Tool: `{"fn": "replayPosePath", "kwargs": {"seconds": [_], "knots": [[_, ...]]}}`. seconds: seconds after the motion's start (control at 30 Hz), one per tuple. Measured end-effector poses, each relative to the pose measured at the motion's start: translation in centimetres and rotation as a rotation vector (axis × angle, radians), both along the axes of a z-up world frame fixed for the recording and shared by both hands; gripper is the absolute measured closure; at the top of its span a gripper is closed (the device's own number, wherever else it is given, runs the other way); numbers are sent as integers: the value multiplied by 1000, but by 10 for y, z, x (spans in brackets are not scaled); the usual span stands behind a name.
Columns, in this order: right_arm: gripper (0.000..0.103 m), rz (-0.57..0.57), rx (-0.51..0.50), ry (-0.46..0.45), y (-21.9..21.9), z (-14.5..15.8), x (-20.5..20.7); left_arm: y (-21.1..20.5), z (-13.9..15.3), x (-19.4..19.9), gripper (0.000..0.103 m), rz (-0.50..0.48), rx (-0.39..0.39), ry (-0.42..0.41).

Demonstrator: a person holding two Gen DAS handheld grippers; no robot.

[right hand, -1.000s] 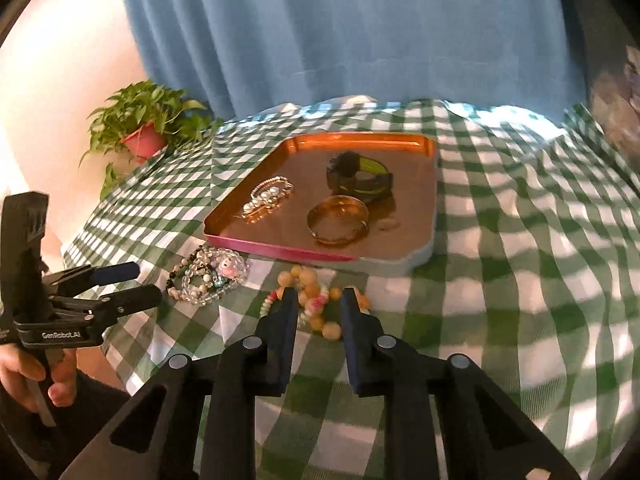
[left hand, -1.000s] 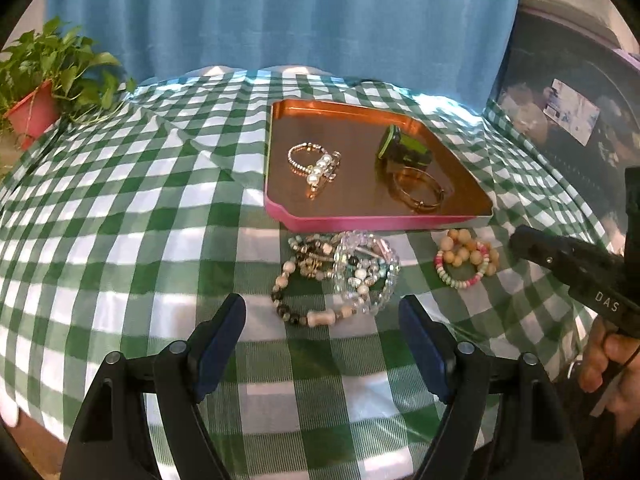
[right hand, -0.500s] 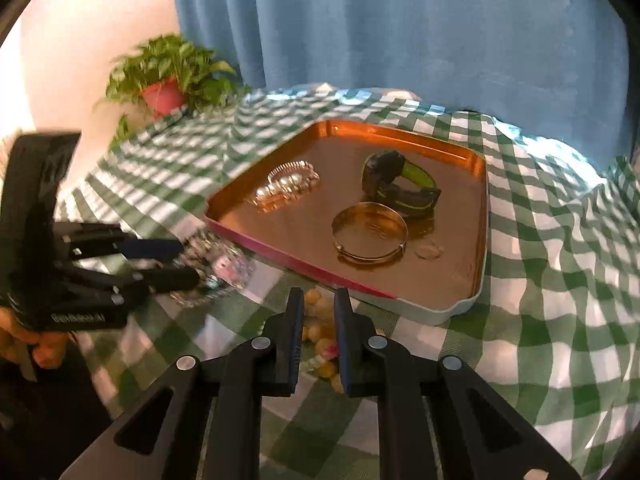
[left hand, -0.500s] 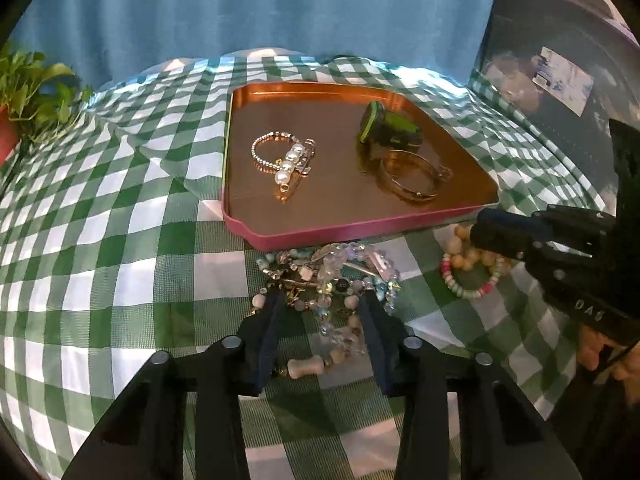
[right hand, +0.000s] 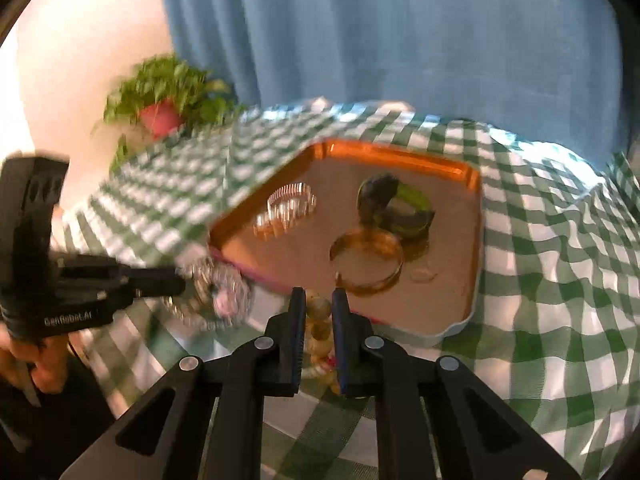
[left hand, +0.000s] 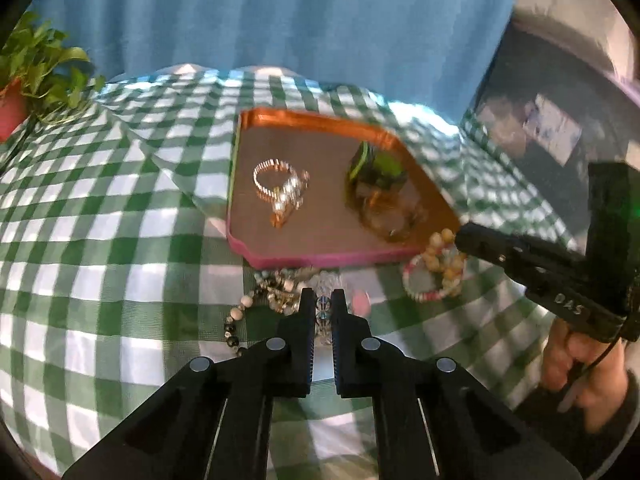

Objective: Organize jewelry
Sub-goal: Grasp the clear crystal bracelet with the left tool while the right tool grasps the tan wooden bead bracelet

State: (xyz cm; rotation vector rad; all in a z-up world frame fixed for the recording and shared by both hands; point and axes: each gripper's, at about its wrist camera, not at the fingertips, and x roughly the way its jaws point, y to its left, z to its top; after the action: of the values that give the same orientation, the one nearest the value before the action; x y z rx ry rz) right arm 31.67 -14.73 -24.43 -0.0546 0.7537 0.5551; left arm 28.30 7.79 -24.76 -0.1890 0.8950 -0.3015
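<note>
A copper tray (left hand: 320, 236) (right hand: 472, 240) sits on the green checked cloth. It holds a pearl bracelet (left hand: 282, 188) (right hand: 288, 208), a green and black band (left hand: 376, 168) (right hand: 396, 204) and a gold bangle (right hand: 366, 260). My left gripper (left hand: 323, 304) is shut on the clear and dark bead cluster (left hand: 280, 296) (right hand: 224, 296) in front of the tray. My right gripper (right hand: 319, 304) is shut on the wooden bead bracelet (right hand: 320, 328) (left hand: 436, 272) at the tray's near edge.
A potted plant in a red pot (left hand: 24, 84) (right hand: 164, 100) stands at the far left of the table. A blue curtain (left hand: 280, 12) hangs behind. A dark screen or cabinet (left hand: 560, 128) stands to the right.
My left gripper has come down over the clear bead cluster and closed on it. My right gripper has closed further on the wooden bead bracelet near the tray edge.
</note>
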Motion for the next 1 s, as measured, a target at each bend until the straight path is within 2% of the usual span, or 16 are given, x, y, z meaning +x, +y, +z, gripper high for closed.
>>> {"fn": "replayPosePath", "kwargs": {"seconds": [0.07, 0.23, 0.3, 0.37, 0.47, 0.53, 0.6, 0.63, 0.7, 0.8, 0.87, 1.0], "knots": [[92, -21, 108, 39, -11, 15, 1, 1, 18, -3, 95, 12, -21, -20], [92, -21, 163, 14, -18, 57, -13, -5, 66, -22, 95, 9, -20, -92], [92, -30, 157, -13, -20, 76, -21, -6, 78, -29, 95, 11, -21, -109], [92, -31, 134, -44, -21, 92, -33, -5, 87, -38, 95, 8, -59, -105], [92, -37, 97, -69, -24, 103, -49, -6, 90, -52, 95, -7, -100, -91], [92, -46, 83, -52, -30, 96, -62, -7, 81, -60, 95, -21, -128, -72], [92, -55, 79, -25, -34, 83, -69, -11, 58, -65, 95, -17, -126, -38], [92, -64, 70, -2, -36, 70, -73, -12, 45, -66, 95, -13, -125, -26], [92, -76, 64, 27, -38, 51, -77, -15, 4, -61, 95, -11, -112, 59], [92, -95, 54, 72, -43, 18, -78, -16, -30, -59, 95, -3, -79, 126], [92, -95, 35, 88, -44, 1, -77, -20, -39, -59, 95, -8, -53, 145], [89, -79, -18, 117, -46, -23, -70, -29, -37, -57, 93, -39, 23, 118]]}}
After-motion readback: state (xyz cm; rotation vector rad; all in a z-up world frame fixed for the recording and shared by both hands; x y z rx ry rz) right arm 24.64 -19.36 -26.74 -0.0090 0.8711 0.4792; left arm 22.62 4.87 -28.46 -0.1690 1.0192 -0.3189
